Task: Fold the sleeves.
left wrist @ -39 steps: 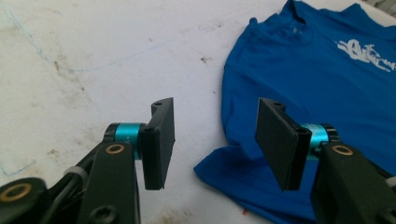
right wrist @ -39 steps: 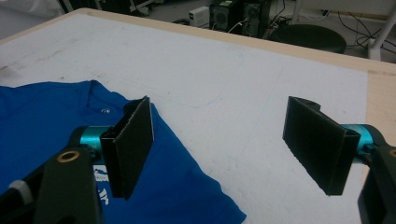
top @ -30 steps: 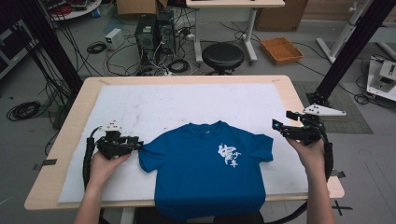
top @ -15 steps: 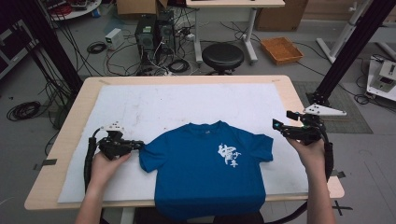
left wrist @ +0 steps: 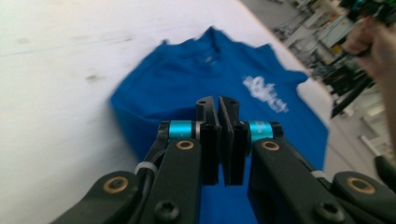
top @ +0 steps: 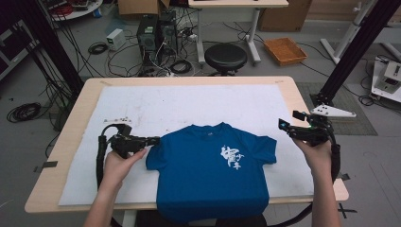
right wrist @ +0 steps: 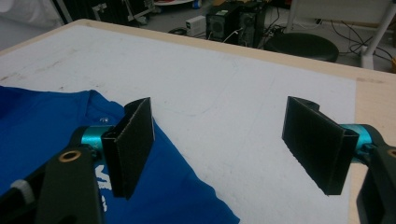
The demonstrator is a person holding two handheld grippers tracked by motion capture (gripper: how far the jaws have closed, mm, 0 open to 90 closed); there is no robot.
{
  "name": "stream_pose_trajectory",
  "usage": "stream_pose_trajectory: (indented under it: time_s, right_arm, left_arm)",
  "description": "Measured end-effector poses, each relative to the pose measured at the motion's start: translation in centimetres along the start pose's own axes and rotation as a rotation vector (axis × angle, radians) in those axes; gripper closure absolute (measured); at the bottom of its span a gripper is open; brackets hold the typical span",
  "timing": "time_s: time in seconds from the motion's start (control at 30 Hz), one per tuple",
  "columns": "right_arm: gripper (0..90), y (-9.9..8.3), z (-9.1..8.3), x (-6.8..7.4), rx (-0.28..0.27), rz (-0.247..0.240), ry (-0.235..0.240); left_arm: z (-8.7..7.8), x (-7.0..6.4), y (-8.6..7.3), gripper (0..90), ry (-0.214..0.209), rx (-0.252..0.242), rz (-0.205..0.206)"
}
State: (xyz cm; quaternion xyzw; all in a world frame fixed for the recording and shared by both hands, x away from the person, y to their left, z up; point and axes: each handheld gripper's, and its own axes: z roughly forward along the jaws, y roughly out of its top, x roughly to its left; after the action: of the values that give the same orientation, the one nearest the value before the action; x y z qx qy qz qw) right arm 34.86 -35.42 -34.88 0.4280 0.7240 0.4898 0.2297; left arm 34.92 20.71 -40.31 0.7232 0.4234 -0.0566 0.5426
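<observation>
Beyond the far edge of the wooden table (top: 302,101) lies a cluttered workshop floor with one black round stool (top: 225,56), one orange tray (top: 285,50) and two dark computer towers (top: 160,33) among loose cables. One white sheet (top: 189,106) covers most of the tabletop, and one blue T-shirt (top: 208,175) lies flat on it at the near side, collar toward the far edge, a white print (top: 231,155) on its chest, its hem hanging over the table's near edge. Two grippers are in view, one in each hand. The left gripper (top: 153,140) sits low at the shirt's left sleeve (top: 153,158), its tips right at the sleeve's edge; in the left gripper view its jaws are pressed together with only a thin slit between them and no cloth visibly caught, the shirt (left wrist: 196,84) spreading out beyond and beneath them. The right gripper (top: 286,127) is held just off the shirt's right sleeve (top: 267,149), apart from the cloth; in the right gripper view its jaws stand wide, with bare white sheet (right wrist: 224,112) between them and the blue cloth (right wrist: 42,121) lying under and beyond the left-hand jaw.
</observation>
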Motion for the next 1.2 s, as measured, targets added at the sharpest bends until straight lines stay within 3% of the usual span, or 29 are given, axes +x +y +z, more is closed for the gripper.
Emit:
stream_pose_trajectory:
  time_s: [0.1,0.33,0.6,0.7,0.73,0.77,0.8,0.83,0.9,1.03,1.2]
  right_arm:
    - [24.8,0.1,-0.2,0.0,-0.005,-0.001,0.0]
    - [24.9,0.1,-0.6,-0.2,-0.012,0.001,-0.007]
    - [24.9,0.0,-0.7,-0.4,-0.012,0.007,-0.012]
    - [24.9,0.0,-0.8,-0.4,-0.013,0.006,-0.012]
    - [24.8,0.0,-0.8,-0.4,-0.015,0.008,-0.012]
    - [24.9,0.0,-0.8,-0.4,-0.013,0.009,-0.014]
    - [24.9,0.0,-0.8,-0.4,-0.013,0.01,-0.014]
    - [24.9,0.0,-0.8,-0.4,-0.013,0.011,-0.015]
    - [24.9,0.0,-0.8,-0.4,-0.013,0.009,-0.014]
    - [24.9,0.1,-0.8,-0.3,-0.012,0.008,-0.012]
    - [24.9,0.1,-0.6,-0.2,-0.008,0.005,-0.01]
  left_arm:
    - [1.1,-0.8,0.2,87.1,-0.015,-0.001,-0.015]
    - [6.7,-3.7,0.5,87.1,-0.035,0.029,-0.029]
    - [10.1,-3.8,-0.1,85.4,-0.001,0.061,-0.011]
    - [9.7,-3.9,-0.1,73.9,0.028,0.036,0.018]
    - [8.8,-4.1,-0.3,72.6,0.059,0.018,0.045]
    - [8.8,-4.1,-0.3,71.6,0.059,0.018,0.045]
    - [7.6,-4.3,-0.6,70.9,0.106,0.018,0.069]
    - [7.6,-4.3,-0.6,69.8,0.106,0.018,0.069]
    - [6.1,-4.3,-1.6,67.5,0.171,0.037,0.09]
    - [4.5,-4.0,-3.3,65.1,0.215,0.045,0.07]
    - [4.1,-3.5,-4.2,66.5,0.23,0.07,0.044]
